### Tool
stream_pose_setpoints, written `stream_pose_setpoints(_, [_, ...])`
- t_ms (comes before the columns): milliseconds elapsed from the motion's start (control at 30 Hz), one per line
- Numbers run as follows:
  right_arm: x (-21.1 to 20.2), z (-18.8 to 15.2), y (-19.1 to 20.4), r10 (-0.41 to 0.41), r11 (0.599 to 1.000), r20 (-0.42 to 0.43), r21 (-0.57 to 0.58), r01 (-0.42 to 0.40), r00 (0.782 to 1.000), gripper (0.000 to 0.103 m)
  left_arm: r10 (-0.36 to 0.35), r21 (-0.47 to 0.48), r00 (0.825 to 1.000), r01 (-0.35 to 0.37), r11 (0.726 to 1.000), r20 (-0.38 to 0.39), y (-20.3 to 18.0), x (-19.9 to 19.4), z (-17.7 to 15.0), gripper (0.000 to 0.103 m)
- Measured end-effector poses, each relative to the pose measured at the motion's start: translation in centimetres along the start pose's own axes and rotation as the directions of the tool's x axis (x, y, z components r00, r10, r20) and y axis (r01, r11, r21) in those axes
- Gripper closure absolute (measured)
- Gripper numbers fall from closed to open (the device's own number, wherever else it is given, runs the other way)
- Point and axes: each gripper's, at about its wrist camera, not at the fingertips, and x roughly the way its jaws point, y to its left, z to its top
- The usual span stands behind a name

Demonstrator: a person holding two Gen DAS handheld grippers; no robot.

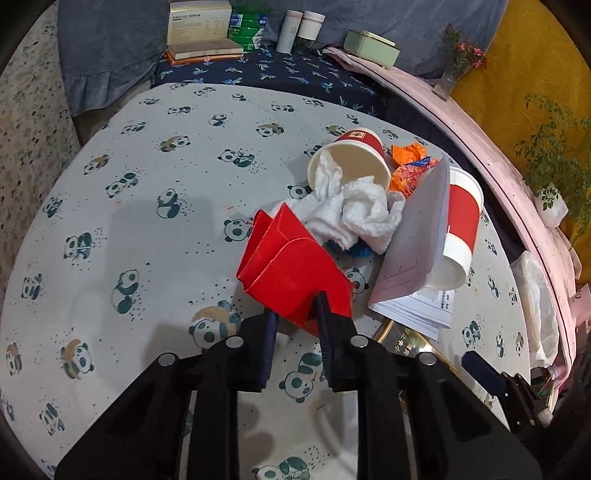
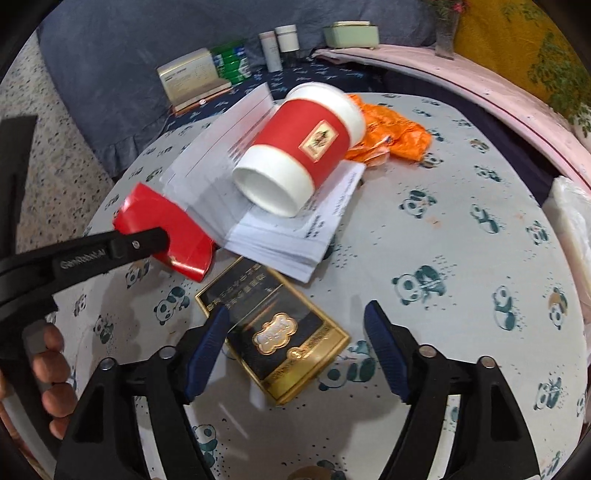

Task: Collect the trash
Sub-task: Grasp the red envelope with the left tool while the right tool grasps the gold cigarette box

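Black claw arm point(image 2: 74, 258), "GenRobot.AI" lettering

This looks like a lived-in room of a home. A round table point(image 1: 147, 206) wears a cloth printed with pandas, and behind it a dark blue cloth with a palm pattern covers a lower surface holding boxes point(image 1: 199, 22), 2 white bottles point(image 1: 299, 29) and a pale green tin point(image 1: 371, 48). Grey fabric with a ruffled hem point(image 1: 96, 62) hangs beyond. A small vase of flowers point(image 1: 456, 62) and a potted plant point(image 1: 552, 201) stand along a pink ledge.
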Motion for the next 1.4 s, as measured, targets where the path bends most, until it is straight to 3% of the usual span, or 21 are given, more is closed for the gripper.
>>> stream_pose_setpoints(100, [1.1, -0.2, 0.9, 0.009, 0.999, -0.026, -0.042, -0.01, 1.0, 0.027, 0.026, 0.017, 1.0, -0.026, 1.0, -0.001, -0.1, -0.5, -0.3, 0.083])
stream_pose_setpoints(133, [1.3, -0.2, 1.0, 0.013, 0.999, -0.03, -0.049, -0.015, 0.999, 0.022, 0.037, 0.022, 0.999, -0.036, 0.999, -0.006, -0.1, -0.6, -0.5, 0.083])
stream_pose_setpoints(267, [1.7, -0.8, 2.4, -0.039, 0.992, -0.035, -0.123, 0.035, 0.999, 0.021, 0.058, 0.035, 0.998, -0.057, 0.998, -0.023, -0.2, -1.0, -1.4, 0.083])
stream_pose_setpoints(400, [1.4, -1.7, 3.1, -0.078, 0.982, -0.023, -0.174, 0.073, 0.997, 0.027, 0.053, 0.034, 0.998, -0.052, 0.998, -0.033, -0.2, -1.5, -2.2, 0.083])
stream_pose_setpoints(433, [1.2, -1.8, 3.0, -0.079, 0.983, -0.022, -0.166, 0.074, 0.997, 0.034, 0.052, 0.033, 0.998, -0.051, 0.998, -0.036, -0.3, -1.6, -2.4, 0.083])
stream_pose_setpoints(600, [0.2, -2.3, 2.0, -0.091, 0.987, -0.027, -0.139, 0.087, 0.995, 0.035, 0.046, 0.052, 0.998, -0.044, 0.998, -0.037, -1.1, -2.3, -3.3, 0.086])
stream_pose_setpoints(867, [-3.3, -4.3, -0.2, -0.091, 0.994, 0.001, -0.067, 0.091, 0.996, 0.035, 0.026, 0.096, 0.997, -0.019, 0.995, -0.066, -3.4, -2.8, -5.5, 0.097])
stream_pose_setpoints(1267, [-9.9, -5.6, -5.1, -0.151, 0.987, 0.11, 0.065, 0.144, 0.982, 0.036, -0.03, 0.198, 0.998, 0.04, 0.979, -0.053, -9.3, -5.1, -7.7, 0.101])
stream_pose_setpoints(1400, [-10.8, -5.9, -6.6, -0.171, 0.982, 0.117, 0.097, 0.16, 0.978, 0.036, -0.037, 0.188, 0.997, 0.05, 0.981, -0.072, -9.9, -5.0, -8.2, 0.096])
